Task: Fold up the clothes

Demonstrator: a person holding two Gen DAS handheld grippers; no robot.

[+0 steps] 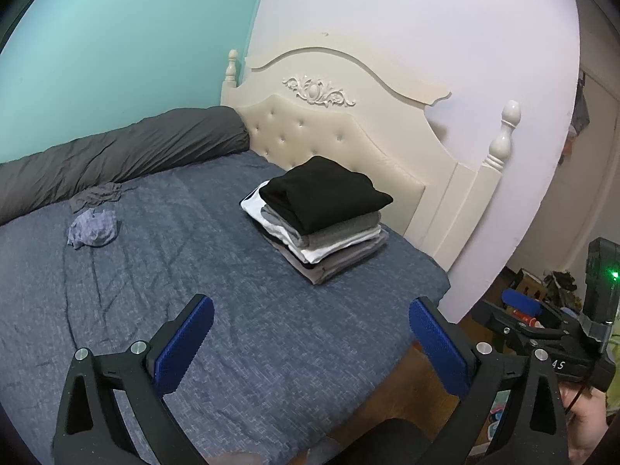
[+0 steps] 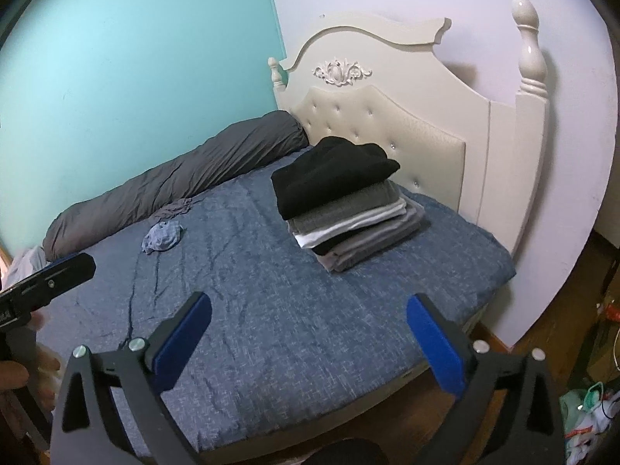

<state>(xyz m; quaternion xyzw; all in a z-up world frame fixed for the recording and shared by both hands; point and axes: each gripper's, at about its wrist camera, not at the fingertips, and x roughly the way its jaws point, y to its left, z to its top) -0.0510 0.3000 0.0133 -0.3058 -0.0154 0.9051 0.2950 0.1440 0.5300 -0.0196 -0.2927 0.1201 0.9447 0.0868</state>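
- Left wrist view, nearest: left tool [image 1: 310,333] spread wide, holding nothing, above the blue bed [image 1: 232,310]; right tool [image 2: 308,329] likewise wide and bare.
- Middle: crumpled blue garment [image 1: 93,228] lies loose on the bed, well apart from both tools. It looks light, limp and thin; likely best pinched at an outer hem or corner, then shaken flat.
- Just beyond it: grey garment [image 1: 97,195], also unfolded, beside the rolled duvet [image 1: 116,155].
- Far: folded stack [image 1: 317,217] near the headboard [image 1: 348,131].
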